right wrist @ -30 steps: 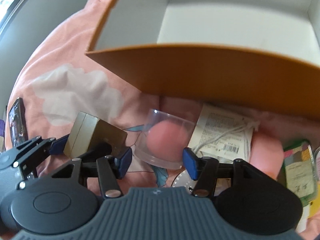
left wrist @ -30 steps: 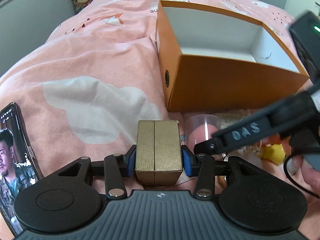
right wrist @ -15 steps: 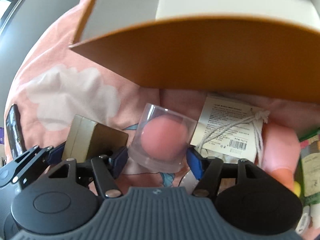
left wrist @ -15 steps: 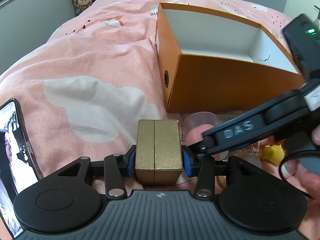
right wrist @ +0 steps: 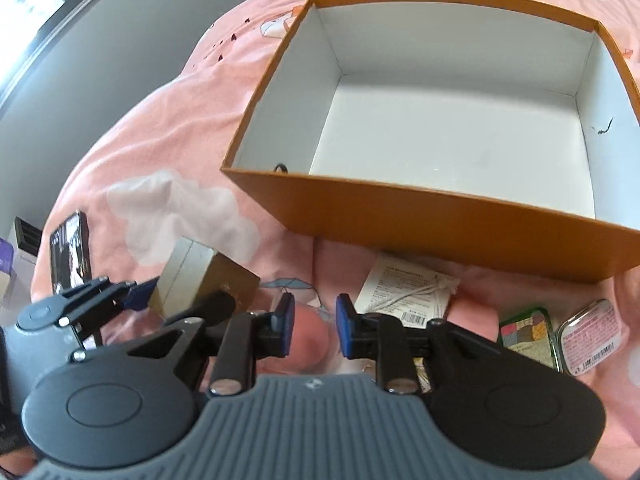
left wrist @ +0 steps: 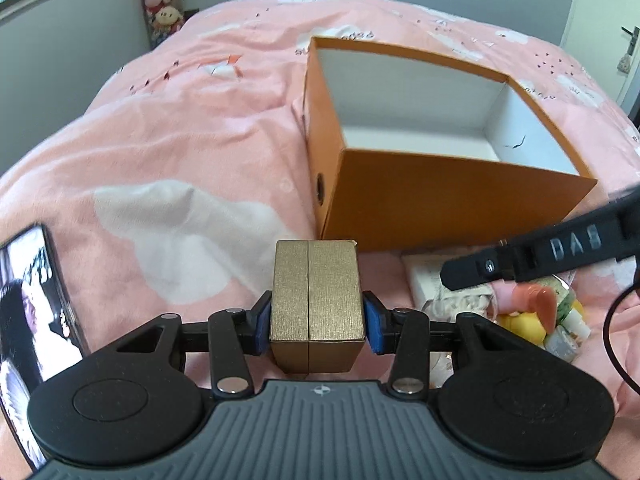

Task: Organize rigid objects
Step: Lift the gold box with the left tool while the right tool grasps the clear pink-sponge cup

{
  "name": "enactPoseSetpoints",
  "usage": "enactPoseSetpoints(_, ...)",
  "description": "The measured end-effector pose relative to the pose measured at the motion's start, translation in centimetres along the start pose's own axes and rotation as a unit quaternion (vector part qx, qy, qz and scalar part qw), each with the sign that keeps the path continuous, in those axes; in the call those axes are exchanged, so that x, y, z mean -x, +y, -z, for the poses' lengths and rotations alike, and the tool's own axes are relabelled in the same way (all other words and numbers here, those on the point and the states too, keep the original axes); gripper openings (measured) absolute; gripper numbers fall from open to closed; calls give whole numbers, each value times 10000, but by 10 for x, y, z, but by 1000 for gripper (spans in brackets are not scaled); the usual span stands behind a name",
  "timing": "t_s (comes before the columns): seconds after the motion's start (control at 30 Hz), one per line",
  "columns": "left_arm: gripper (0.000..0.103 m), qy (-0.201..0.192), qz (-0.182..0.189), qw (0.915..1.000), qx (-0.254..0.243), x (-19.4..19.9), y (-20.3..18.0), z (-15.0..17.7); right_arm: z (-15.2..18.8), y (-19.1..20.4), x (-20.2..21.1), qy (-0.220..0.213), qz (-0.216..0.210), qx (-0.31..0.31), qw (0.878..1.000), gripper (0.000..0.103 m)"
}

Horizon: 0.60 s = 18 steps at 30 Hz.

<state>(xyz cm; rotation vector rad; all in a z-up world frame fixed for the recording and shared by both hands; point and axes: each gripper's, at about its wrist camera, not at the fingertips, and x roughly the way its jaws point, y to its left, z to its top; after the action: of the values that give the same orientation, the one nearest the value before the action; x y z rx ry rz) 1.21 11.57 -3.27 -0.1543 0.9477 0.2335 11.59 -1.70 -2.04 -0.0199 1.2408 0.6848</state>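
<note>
L gripper [left wrist: 318, 322]: pads clamped on gold box [left wrist: 316, 300]
R gripper [right wrist: 312, 330]: jaws closing, pink ball [right wrist: 310, 340] between pads
Orange box [right wrist: 420, 220]: 12 o'clock

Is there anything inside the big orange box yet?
No, the orange box shows only its bare white floor and walls in the right wrist view.

— We see an orange box [right wrist: 420, 216], white inside, on a pink bedspread [left wrist: 192, 128] printed with white clouds.
— And we see a gold box [left wrist: 316, 292] between blue pads [left wrist: 371, 330].
</note>
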Motion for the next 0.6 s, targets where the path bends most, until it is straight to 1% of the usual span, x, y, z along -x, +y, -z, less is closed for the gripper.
enactPoseSetpoints(0.03, 51, 25, 26, 10000, 59, 0, 3, 1, 2, 2, -2, 35, -17, 109, 9999, 24)
enactPoseSetpoints(0.1, 51, 42, 108, 9999, 126, 0, 9, 3, 7, 7, -12, 149, -51, 317, 9994, 34)
enactPoseSetpoints(0.17, 51, 41, 171, 9997, 146, 0, 12, 4, 11, 11, -23, 353, 27, 522, 9980, 39)
enactPoseSetpoints(0.23, 51, 70, 191, 9996, 187, -1, 15, 6, 15, 17, -27, 461, 98, 718, 9963, 47)
enactPoseSetpoints(0.27, 51, 93, 203, 9995, 206, -2, 17, 7, 17, 19, -30, 484, 110, 783, 9957, 53)
enactPoseSetpoints(0.3, 51, 111, 222, 9994, 230, -2, 19, 7, 18, 21, -32, 484, 104, 861, 9951, 56)
enactPoseSetpoints(0.4, 51, 152, 308, 9988, 350, -3, 26, 8, 22, 30, -37, 479, 172, 1267, 9906, 58)
enactPoseSetpoints(0.43, 51, 162, 327, 9987, 366, -3, 27, 8, 22, 34, -38, 516, 209, 1531, 9866, 58)
enactPoseSetpoints(0.5, 51, 193, 318, 9988, 302, -3, 26, 8, 25, 48, -42, 646, 321, 2295, 9706, 64)
enactPoseSetpoints(0.6, 51, 240, 233, 9993, 136, -5, 21, 9, 32, 65, -51, 808, 468, 3390, 9362, 65)
